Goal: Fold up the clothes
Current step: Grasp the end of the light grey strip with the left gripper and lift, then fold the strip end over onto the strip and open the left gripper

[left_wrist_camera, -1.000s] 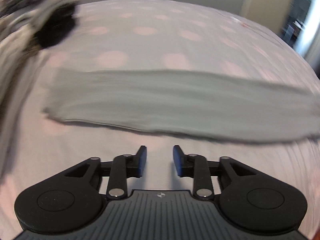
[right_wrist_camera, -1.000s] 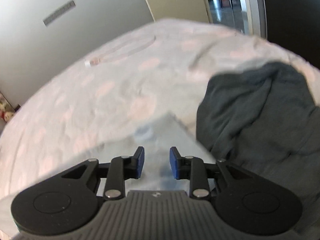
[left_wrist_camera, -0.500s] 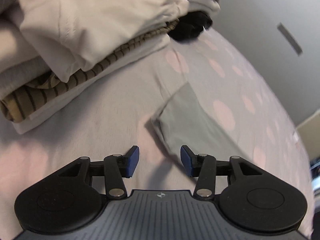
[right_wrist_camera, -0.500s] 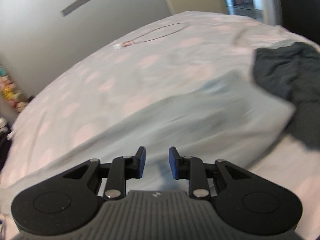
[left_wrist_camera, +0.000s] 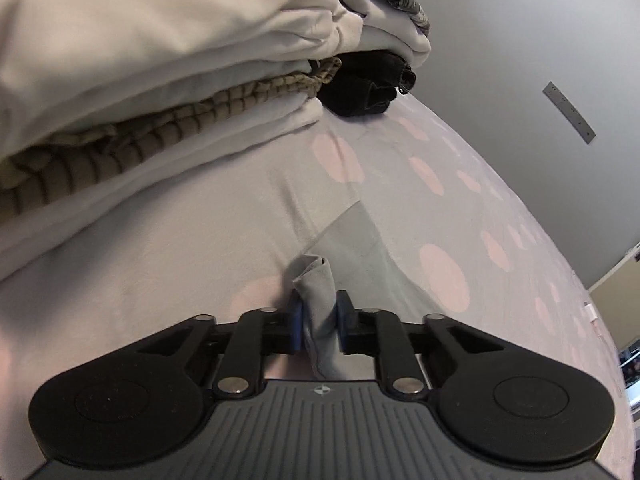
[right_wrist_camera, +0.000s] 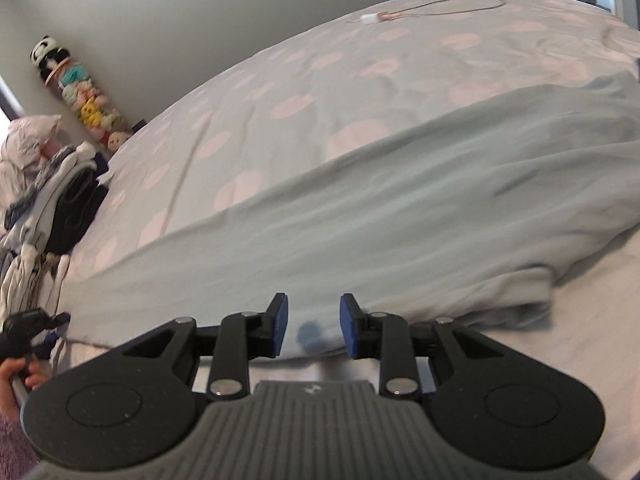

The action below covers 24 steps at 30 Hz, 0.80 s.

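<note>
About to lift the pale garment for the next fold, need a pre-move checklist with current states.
1. Left gripper has the pale garment corner between its closing jaws: ok.
2. Right gripper gripping the hem: not ok, jaws apart, cloth only between them.
3. Garment flat on the bed: ok, mild wrinkles.
4. Clothes pile off the garment: ok in the left wrist view.
5. Cable clear: ok.
</note>
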Each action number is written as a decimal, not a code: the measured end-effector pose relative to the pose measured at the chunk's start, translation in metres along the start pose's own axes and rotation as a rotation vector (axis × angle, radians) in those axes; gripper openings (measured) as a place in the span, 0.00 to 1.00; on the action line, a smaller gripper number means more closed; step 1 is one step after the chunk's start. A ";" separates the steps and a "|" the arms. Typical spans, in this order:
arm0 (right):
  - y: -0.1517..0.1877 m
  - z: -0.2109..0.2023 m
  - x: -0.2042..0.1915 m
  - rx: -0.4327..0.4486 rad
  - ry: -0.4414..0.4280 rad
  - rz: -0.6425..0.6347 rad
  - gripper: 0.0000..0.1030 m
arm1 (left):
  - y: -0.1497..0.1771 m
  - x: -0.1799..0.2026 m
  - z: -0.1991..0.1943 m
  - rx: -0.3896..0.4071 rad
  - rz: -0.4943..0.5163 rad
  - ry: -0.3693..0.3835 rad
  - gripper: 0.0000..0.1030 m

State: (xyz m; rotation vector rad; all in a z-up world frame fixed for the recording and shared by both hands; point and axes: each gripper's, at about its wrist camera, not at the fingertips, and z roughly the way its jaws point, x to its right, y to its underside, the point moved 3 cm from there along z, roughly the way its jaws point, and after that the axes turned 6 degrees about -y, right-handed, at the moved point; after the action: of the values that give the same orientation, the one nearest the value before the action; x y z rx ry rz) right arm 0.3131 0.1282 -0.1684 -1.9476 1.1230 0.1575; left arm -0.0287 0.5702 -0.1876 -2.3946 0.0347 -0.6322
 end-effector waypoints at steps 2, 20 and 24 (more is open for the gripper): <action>0.005 0.003 -0.011 -0.008 0.002 -0.011 0.31 | 0.000 0.003 -0.002 0.011 0.019 0.009 0.15; 0.014 0.012 -0.046 -0.015 0.020 -0.084 0.31 | 0.106 0.131 -0.093 0.100 0.697 0.297 0.14; 0.017 0.010 -0.049 -0.012 0.010 -0.065 0.31 | 0.142 0.136 -0.092 0.064 0.858 0.309 0.14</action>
State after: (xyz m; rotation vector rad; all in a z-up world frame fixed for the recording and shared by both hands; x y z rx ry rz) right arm 0.2740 0.1633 -0.1614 -1.9944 1.0664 0.1196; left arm 0.0689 0.3802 -0.1528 -1.9276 1.0823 -0.5469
